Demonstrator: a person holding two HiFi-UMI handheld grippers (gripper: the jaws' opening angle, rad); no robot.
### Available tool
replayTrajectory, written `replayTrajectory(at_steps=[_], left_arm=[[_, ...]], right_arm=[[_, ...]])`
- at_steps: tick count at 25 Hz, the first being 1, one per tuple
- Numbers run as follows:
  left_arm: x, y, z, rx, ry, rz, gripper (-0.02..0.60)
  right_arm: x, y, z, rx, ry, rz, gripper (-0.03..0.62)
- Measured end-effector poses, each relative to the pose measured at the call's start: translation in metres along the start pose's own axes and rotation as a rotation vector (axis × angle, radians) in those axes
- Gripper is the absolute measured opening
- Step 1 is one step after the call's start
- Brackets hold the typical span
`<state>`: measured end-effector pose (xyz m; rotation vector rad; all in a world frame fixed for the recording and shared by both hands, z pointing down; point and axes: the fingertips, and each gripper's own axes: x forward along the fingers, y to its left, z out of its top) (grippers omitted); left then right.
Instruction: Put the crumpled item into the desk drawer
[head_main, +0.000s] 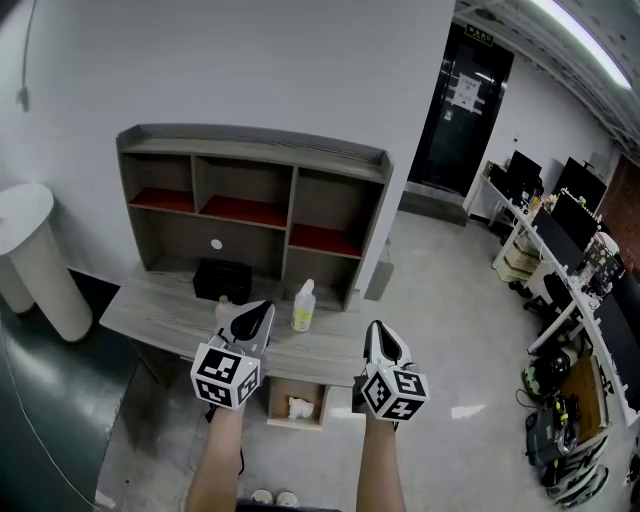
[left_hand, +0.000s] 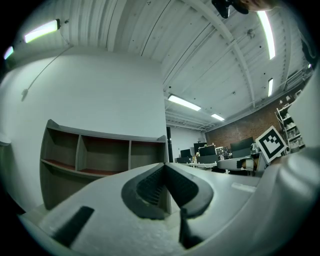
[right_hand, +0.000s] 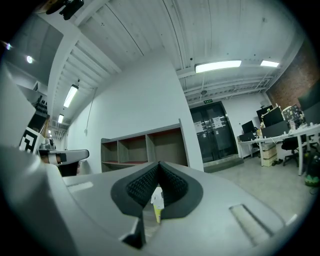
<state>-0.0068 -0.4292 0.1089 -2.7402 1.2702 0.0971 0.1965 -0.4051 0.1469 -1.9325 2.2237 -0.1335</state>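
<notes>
- The left gripper (head_main: 256, 312) is hovering above the front edge of the desk (head_main: 150, 300). Its jaws are pressing together at the tips, and nothing is sitting between them.
- The right gripper (head_main: 378, 330) is hovering beside it, also over the desk's front edge, apart from the left one. Its jaws are meeting at the tips too and gripping nothing.
- In the right gripper view a bottle (right_hand: 156, 200) is showing through the slit below the joined tips. It is standing beyond the jaws, not between the pads.
- The crumpled item (head_main: 300, 407), white, is lying inside the drawer (head_main: 275, 398). The drawer is standing open under the desk's front edge, below and between the two grippers.
- In the head view the bottle is standing upright on the desk near the front edge, between the two grippers and clear of both.
- A black box (head_main: 222, 280) is sitting further back on the desk, against the foot of the shelf unit (head_main: 250, 170).
- The shelf unit is standing along the desk's back edge, against the wall.
</notes>
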Motion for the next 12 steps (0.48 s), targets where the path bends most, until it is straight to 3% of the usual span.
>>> replayTrajectory(at_steps=[12], left_arm=[[-0.0045,0.0005,-0.0026,-0.003,0.008,-0.002,0.000]], right_arm=[[-0.0017,0.0050,-0.0015,-0.002,0.010,0.009,0.011]])
